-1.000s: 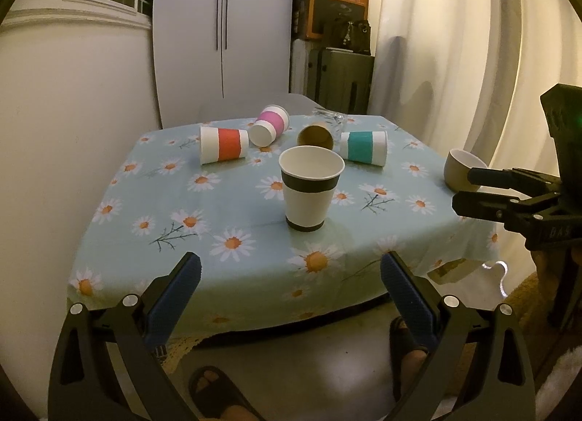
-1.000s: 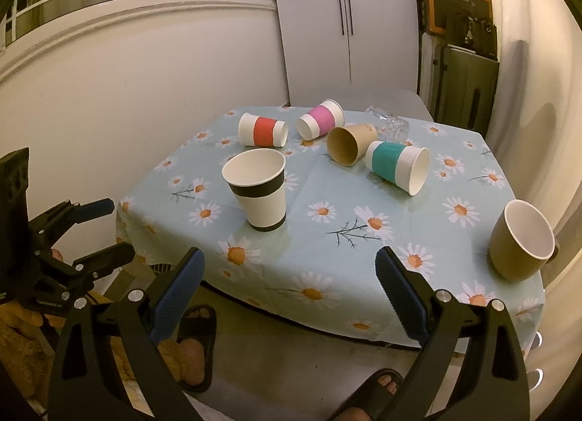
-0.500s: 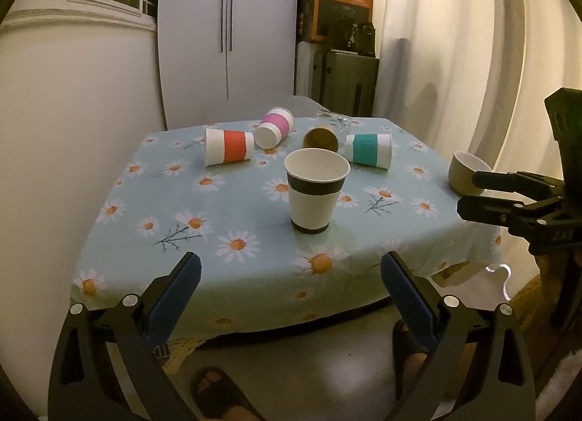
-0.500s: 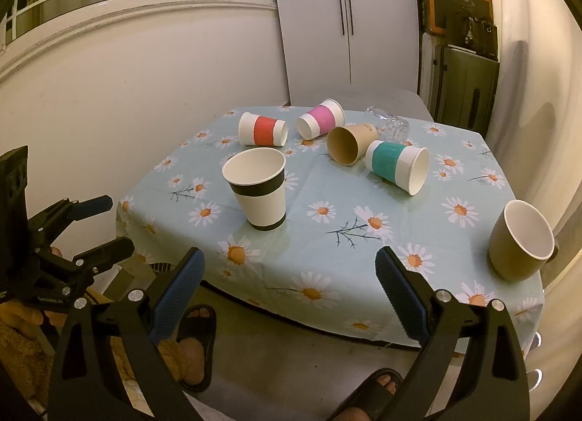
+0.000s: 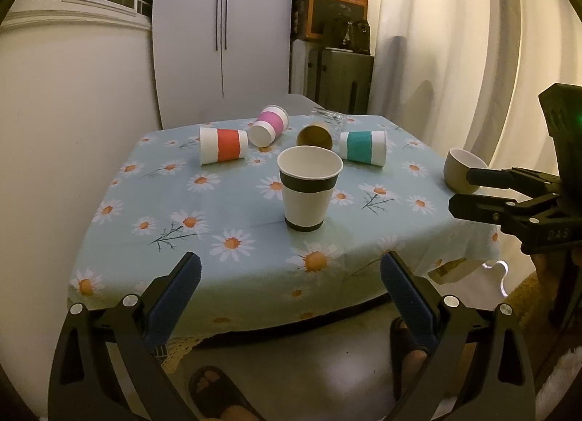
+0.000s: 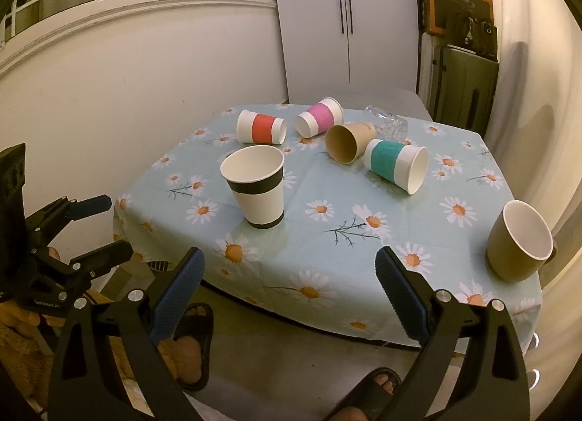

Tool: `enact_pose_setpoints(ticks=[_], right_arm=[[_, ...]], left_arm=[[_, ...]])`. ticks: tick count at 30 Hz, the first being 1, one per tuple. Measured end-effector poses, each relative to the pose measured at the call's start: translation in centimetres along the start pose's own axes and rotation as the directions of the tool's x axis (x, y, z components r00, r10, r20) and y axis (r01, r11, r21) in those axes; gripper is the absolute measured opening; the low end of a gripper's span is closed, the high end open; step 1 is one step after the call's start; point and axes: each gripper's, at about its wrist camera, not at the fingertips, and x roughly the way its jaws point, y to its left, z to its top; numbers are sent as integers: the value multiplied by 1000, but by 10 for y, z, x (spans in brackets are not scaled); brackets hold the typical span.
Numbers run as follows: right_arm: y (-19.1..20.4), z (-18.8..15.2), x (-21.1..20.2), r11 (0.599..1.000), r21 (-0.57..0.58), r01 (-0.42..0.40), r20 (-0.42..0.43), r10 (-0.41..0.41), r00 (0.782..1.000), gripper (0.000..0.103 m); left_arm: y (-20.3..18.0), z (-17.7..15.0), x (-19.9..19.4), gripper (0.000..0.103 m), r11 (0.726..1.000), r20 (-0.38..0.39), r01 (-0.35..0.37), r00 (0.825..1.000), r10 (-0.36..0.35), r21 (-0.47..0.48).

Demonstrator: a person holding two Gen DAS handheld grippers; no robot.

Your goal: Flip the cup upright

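Left wrist view: a black-banded paper cup (image 5: 310,192) stands upright on the daisy tablecloth (image 5: 203,224), likely already flipped; behind it four cups lie on their sides. Both the left gripper (image 5: 291,275) and right gripper (image 6: 287,268) hang spread and empty short of the table, slightly farther from the cup than a second ago.
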Motion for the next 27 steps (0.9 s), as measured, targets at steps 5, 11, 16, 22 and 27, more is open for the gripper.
enact_pose_setpoints(ticks=[5,11,16,22,27], right_arm=[[-1,1,0,1000,1,-1,-2,1,1000,94],[-1,1,0,1000,-1,0,-1,0,1000,94],[0,1,0,1000,2,0,-1,0,1000,94],[1,0,1,1000,-5,-2,-3,2,1000,94],[1,1,3,1000,-7,-2,-11,2,1000,94]], left_arm=[[-1,0,0,96,1000,-1,1,1000,-1,3],[-3,0,-1,96,1000,0,3,1000,-3,5],[-4,0,-1,96,1000,-1,3,1000,-3,7],[-3,0,-1,96,1000,1,12,1000,-12,4],[-4,-1,-1,96,1000,0,11,1000,-11,5]])
